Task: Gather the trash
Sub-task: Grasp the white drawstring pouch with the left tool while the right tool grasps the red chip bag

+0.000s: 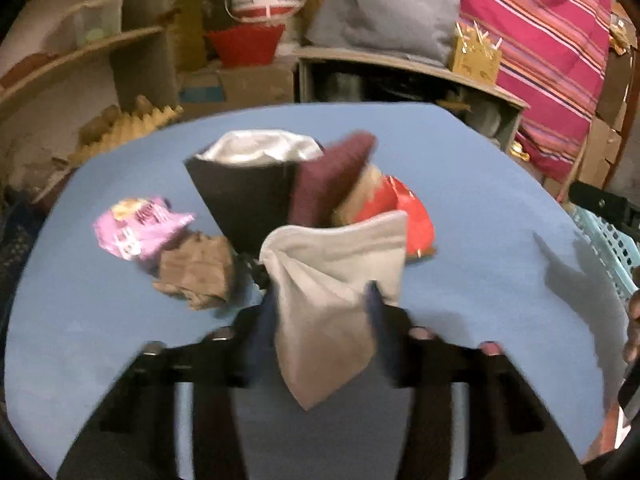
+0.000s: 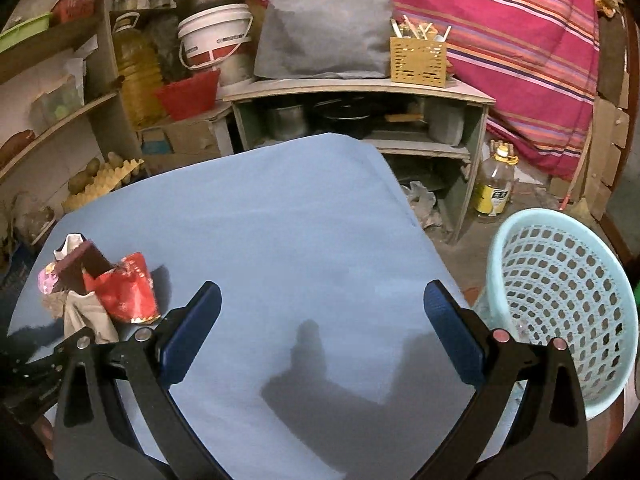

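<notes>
Your left tongs (image 1: 324, 300) are clamped on a crumpled piece of grey-white paper (image 1: 340, 276), with one blue finger pressed against each side of it. The view is blurred, but the paper clearly fills the gap between the pads and sticks out both above and below them. In the right wrist view the same paper (image 2: 86, 314) shows at the far left, pinched at the tip of the left tongs.

The rest of the trash sits in a cluster on the blue table (image 1: 480, 208), just beyond the paper you hold. A black carton (image 1: 244, 196) stands with silvery lining showing at its open top, and a dark maroon flap (image 1: 332, 176) leans against it on the right. A red wrapper (image 1: 408, 216) lies behind the grey paper. To the left, a pink snack packet (image 1: 140, 224) lies flat, and a crumpled brown paper (image 1: 198, 270) rests just beside it, nearer to you.

Your right tongs (image 2: 322, 332) are spread wide with nothing between the blue pads, hovering over a bare part of the table where their shadow falls. A light blue perforated basket (image 2: 560, 292) stands off the right edge of the table, just beside the right finger.
</notes>
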`<state>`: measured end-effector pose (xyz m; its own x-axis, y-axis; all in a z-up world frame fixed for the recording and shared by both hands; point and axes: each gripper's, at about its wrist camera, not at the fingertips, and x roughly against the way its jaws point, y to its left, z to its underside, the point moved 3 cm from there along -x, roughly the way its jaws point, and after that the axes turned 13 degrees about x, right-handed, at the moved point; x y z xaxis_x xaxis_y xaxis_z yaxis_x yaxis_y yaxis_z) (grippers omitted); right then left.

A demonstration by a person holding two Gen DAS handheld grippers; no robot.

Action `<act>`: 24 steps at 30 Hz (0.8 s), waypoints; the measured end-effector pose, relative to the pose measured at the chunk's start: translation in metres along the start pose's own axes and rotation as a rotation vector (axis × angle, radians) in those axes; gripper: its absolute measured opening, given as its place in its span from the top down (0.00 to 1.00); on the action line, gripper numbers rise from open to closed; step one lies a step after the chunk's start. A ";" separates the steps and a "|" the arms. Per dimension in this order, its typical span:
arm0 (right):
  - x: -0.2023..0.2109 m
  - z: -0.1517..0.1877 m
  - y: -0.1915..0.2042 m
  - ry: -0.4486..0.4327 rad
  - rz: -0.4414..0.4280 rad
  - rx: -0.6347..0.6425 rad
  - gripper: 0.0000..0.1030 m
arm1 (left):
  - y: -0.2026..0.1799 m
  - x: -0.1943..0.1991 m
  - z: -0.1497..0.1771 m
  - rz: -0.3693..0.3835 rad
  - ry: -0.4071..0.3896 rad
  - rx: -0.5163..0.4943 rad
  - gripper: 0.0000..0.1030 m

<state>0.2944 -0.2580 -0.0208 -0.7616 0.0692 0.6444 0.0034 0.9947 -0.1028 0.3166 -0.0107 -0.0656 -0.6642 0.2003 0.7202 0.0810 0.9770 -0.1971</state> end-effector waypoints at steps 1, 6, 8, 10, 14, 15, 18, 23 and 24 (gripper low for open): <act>-0.001 -0.001 0.002 0.000 -0.004 0.003 0.04 | 0.000 0.001 0.000 0.002 -0.004 0.002 0.63; -0.003 -0.004 0.014 -0.001 -0.024 0.013 0.04 | 0.006 0.019 -0.006 0.013 -0.041 -0.002 0.75; -0.004 -0.004 0.021 -0.001 -0.035 0.016 0.04 | 0.010 0.031 -0.010 0.021 -0.064 0.005 0.76; -0.006 -0.005 0.029 0.002 -0.045 0.023 0.04 | 0.017 0.041 -0.016 0.018 -0.093 0.018 0.77; -0.012 -0.004 0.057 0.018 -0.074 0.062 0.04 | 0.034 0.052 -0.025 0.008 -0.116 0.051 0.80; -0.013 -0.004 0.064 0.021 -0.078 0.075 0.04 | 0.041 0.055 -0.029 0.000 -0.124 0.059 0.90; -0.016 -0.005 0.091 0.027 -0.098 0.121 0.04 | 0.058 0.065 -0.036 -0.020 -0.152 0.080 0.92; -0.024 -0.004 0.133 0.044 -0.125 0.216 0.04 | 0.087 0.067 -0.039 -0.037 -0.160 0.128 0.92; -0.026 -0.003 0.140 0.046 -0.127 0.235 0.04 | 0.093 0.068 -0.039 -0.041 -0.164 0.137 0.92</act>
<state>0.3166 -0.1204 -0.0494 -0.7164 -0.0462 0.6962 -0.2447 0.9510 -0.1887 0.3081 0.0969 -0.0088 -0.7778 0.1355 0.6137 -0.0425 0.9629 -0.2666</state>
